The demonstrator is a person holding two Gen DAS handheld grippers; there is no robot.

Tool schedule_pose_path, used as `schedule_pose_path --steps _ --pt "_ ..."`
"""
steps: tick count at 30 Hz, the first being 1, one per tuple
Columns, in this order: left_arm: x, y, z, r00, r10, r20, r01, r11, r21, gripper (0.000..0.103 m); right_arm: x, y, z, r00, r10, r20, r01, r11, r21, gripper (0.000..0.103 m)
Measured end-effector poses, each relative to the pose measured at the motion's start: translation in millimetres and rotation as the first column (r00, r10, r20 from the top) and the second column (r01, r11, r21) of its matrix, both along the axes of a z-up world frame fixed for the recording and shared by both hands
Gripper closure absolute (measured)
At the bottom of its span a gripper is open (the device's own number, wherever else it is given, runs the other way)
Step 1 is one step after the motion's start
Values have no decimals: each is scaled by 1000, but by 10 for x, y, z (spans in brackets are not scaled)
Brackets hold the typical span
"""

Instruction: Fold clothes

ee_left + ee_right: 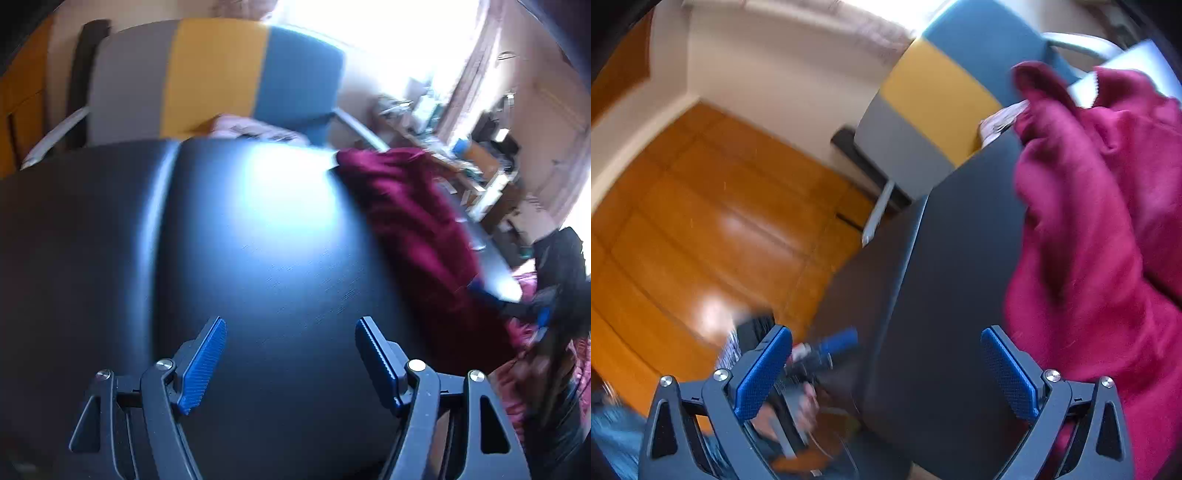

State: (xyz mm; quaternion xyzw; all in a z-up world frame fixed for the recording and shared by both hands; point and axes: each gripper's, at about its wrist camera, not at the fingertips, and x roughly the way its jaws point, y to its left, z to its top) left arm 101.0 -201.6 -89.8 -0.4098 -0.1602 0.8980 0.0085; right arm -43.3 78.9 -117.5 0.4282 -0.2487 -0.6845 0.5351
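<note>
A crumpled maroon garment (413, 229) lies on the right part of the black table (258, 240). My left gripper (291, 354) hangs open over bare tabletop, left of the cloth, with nothing between its blue pads. In the right wrist view the same maroon garment (1100, 229) fills the right side in loose folds. My right gripper (886, 365) is open over the table (945, 277); its right finger (1008, 373) is next to the cloth's lower edge, and I cannot tell whether they touch. The other gripper (827, 350), held in a hand, shows blurred at lower left.
A chair with grey, yellow and blue panels (218, 77) stands at the table's far edge, with pinkish cloth (251, 127) on its seat. Orange wooden doors (701, 206) lie left. A cluttered desk (458, 147) sits far right. Pink patterned fabric (524, 354) hangs by the table's right edge.
</note>
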Motion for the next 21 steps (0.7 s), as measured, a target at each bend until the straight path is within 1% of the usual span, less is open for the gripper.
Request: schedule_pose_path --steps 2,4,6,8,9,11,14,17,19,20,21 --pt "-197 185 148 998 -60 -29 60 998 18 30 59 -12 -29 1000 11 -14 -11 1000 20 0" --pt "-374 404 251 991 -124 -46 125 992 26 30 130 146 44 1000 -10 -26 10 1000 17 0" --pt "-586 674 338 980 -190 -53 192 981 24 30 134 335 71 998 -48 -36 48 999 2 0" --pt "-813 964 385 966 -252 -47 254 966 40 30 129 579 38 994 -105 -40 105 994 0 0" --pt "-929 1112 407 958 -284 -44 286 957 50 30 235 687 48 991 -125 -43 125 992 -6 0" --pt "-1107 1357 424 946 -322 -32 323 944 64 30 192 853 47 985 -169 -45 169 986 -3 0" --pt "-1366 1693 388 935 -354 -2 353 933 68 30 105 1139 49 964 -265 -33 263 964 -39 0" --pt "-1578 1905 253 927 -370 58 367 928 62 30 42 1325 20 938 -346 -12 345 937 -49 0" --pt "-1699 2024 133 921 -375 105 370 927 59 30 7 1468 -68 919 -394 19 394 918 -46 0" --pt "-1760 2051 68 918 -376 126 371 927 57 31 -13 1487 -108 911 -410 33 411 911 -38 0" --pt "-1820 2049 -2 915 -375 146 371 927 56 36 -34 1547 -136 906 -422 48 423 906 -28 0"
